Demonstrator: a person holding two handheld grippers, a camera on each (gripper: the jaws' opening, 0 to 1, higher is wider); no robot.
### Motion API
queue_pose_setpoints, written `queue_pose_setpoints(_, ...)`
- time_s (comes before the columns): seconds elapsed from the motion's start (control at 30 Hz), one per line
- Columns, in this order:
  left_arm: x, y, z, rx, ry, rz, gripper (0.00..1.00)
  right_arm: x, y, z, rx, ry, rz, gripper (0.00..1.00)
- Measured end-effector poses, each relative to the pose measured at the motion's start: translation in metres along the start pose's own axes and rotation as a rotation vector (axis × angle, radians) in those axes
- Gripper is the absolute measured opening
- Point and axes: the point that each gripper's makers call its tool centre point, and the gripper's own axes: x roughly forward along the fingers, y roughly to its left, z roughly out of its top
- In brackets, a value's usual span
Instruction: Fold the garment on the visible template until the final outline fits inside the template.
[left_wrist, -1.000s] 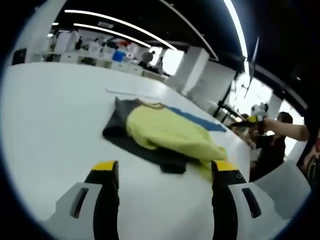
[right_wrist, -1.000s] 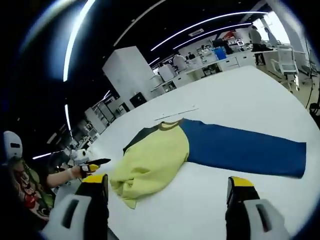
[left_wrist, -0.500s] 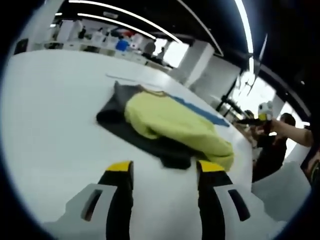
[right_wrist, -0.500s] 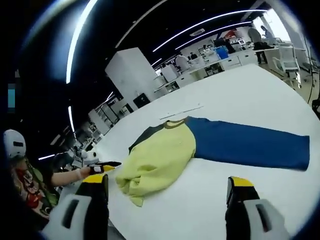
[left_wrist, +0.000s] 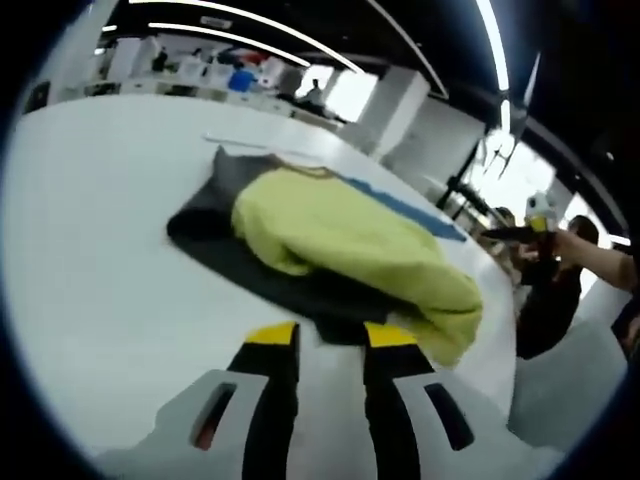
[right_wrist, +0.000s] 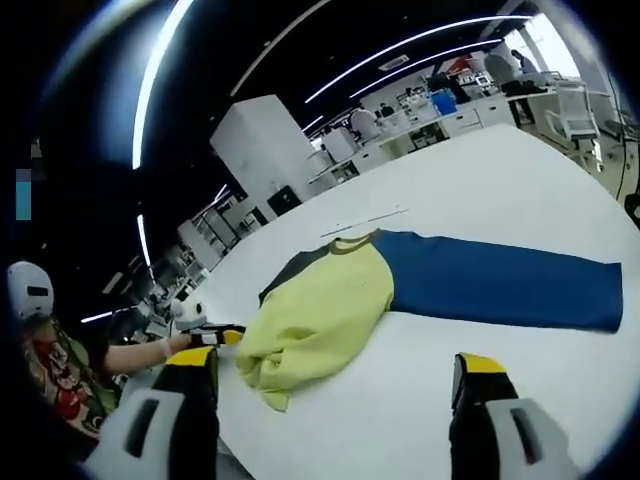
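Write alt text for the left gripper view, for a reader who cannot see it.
The left gripper, jaws nearly closed, reaches toward the dark near edge of a garment, yellow on top, bunched on a white table. A blue part lies behind the yellow.

Bare white table (right_wrist: 500, 170) all round & beyond the garment (right_wrist: 320, 315) gives free passage; only the bunched yellow heap, w/ left gripper (left_wrist: 330, 340) at its dark edge, blocks.

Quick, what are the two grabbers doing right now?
Left gripper: nearly closed at the dark grey fabric edge; grip cannot be told.
Right gripper: open, holding nothing.
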Motion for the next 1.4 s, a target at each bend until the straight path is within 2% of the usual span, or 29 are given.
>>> queue_pose_setpoints(0.17,0.003,0.004,-0.002,-0.015,0.007,0.011,0.06,-0.003,-0.001,-0.002,0.015,-0.008,-0.005,0.96)
queue_pose_setpoints(0.43,0.009,0.007,-0.001,-0.059,0.009,0.014,0.00,-0.005,-0.005,-0.005,0.026,-0.010,-0.017,0.95)
queue_pose_setpoints(1.03,0.002,0.003,0.004,-0.127,-0.007,0.011,0.00,-0.002,-0.002,-0.009,0.023,0.000,-0.008,0.95)
queue_pose_setpoints(1.4,-0.019,0.018,0.014,-0.153,-0.039,0.049,0.00,0.000,-0.003,-0.012,-0.030,0.025,-0.019,1.00)
